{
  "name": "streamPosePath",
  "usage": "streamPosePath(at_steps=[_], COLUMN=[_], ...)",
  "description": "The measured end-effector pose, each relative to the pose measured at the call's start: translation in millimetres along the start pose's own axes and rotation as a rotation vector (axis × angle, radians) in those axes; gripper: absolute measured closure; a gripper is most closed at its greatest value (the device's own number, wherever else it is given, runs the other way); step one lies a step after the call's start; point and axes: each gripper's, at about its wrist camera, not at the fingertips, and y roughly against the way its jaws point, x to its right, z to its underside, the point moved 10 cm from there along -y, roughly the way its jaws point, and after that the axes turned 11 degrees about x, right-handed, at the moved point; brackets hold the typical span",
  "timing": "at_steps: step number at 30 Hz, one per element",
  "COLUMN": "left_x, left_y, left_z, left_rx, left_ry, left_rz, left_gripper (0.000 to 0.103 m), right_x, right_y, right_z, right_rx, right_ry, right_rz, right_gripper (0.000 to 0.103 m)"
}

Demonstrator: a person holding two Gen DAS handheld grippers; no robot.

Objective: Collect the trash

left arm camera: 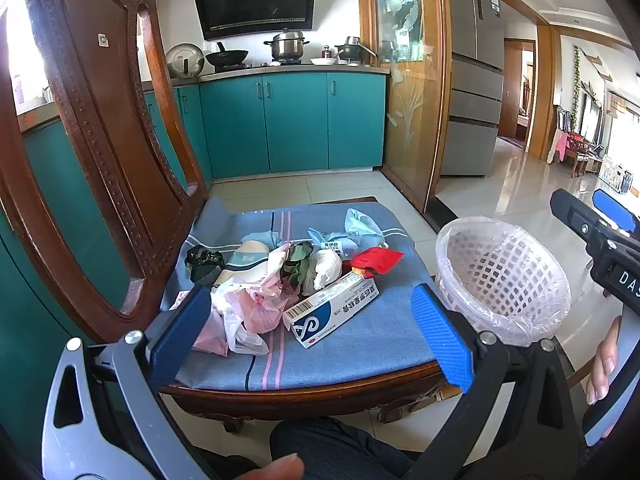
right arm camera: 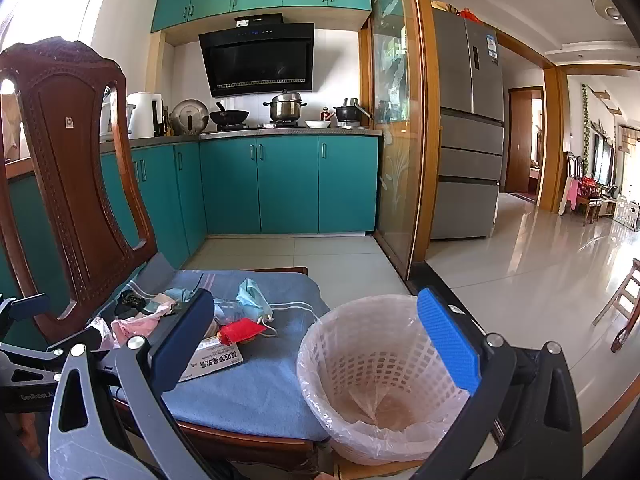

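Both claws are spread wide and hold nothing. Your left claw (left arm camera: 312, 336) hangs over the near edge of the chair seat (left arm camera: 360, 344), and the trash lies just ahead of it on the blue cloth: the ointment box (left arm camera: 332, 308) sits between the two pads, slightly nearer the left one, with the pink and white plastic bags (left arm camera: 248, 304) touching that left pad. Beyond them lie a white crumpled wad (left arm camera: 326, 272), a red wrapper (left arm camera: 376, 260) and a pale blue face mask (left arm camera: 360, 220).

Your right claw (right arm camera: 316, 340) hovers above the lined basket (right arm camera: 376, 380), which stands on the floor just right of the seat; it looks empty, so the collecting has not begun.

I'd take the box first. It lies at a slant, so turn the left claw until the pads face its long sides, lower, and close firmly. Keep the bags out of the pinch, or they may drag along.
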Motion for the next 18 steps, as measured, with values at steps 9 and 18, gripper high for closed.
streamPosePath(at_steps=[9, 18], left_x=[4.1, 4.2], left_y=[-0.7, -3.5], left_z=[0.5, 1.3], left_rx=[-0.007, -0.013], left_ry=[-0.003, -0.004], left_rz=[0.003, 0.006], left_gripper=[0.003, 0.003], right_x=[1.1, 1.0], right_y=[-2.1, -3.0], right_z=[2.3, 2.6], right_rx=[-0.008, -0.009], right_ry=[-0.015, -0.018], right_rz=[-0.005, -0.008], right_gripper=[0.003, 0.003])
